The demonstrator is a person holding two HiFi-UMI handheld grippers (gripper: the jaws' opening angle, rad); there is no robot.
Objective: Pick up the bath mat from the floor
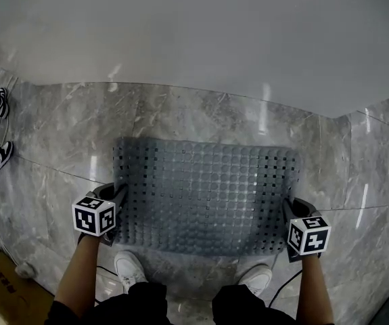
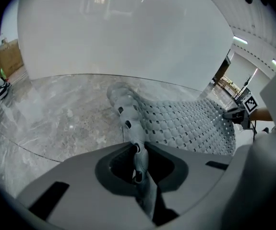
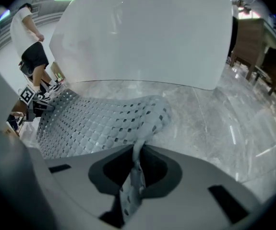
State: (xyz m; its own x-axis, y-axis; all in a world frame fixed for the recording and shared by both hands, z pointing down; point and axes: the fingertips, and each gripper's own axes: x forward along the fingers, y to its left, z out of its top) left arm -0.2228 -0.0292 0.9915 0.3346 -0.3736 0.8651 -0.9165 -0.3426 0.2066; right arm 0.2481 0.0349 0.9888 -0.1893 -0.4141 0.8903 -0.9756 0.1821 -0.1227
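Bath mat, grey and full of holes, is spread over the marble floor in the head view, with the left gripper at one short edge and the right gripper at the other. Left gripper view: the jaws are pinched tight on the mat's raised edge. Right gripper view: the jaws are likewise clamped on the mat's opposite edge, and the mat sags between the two.
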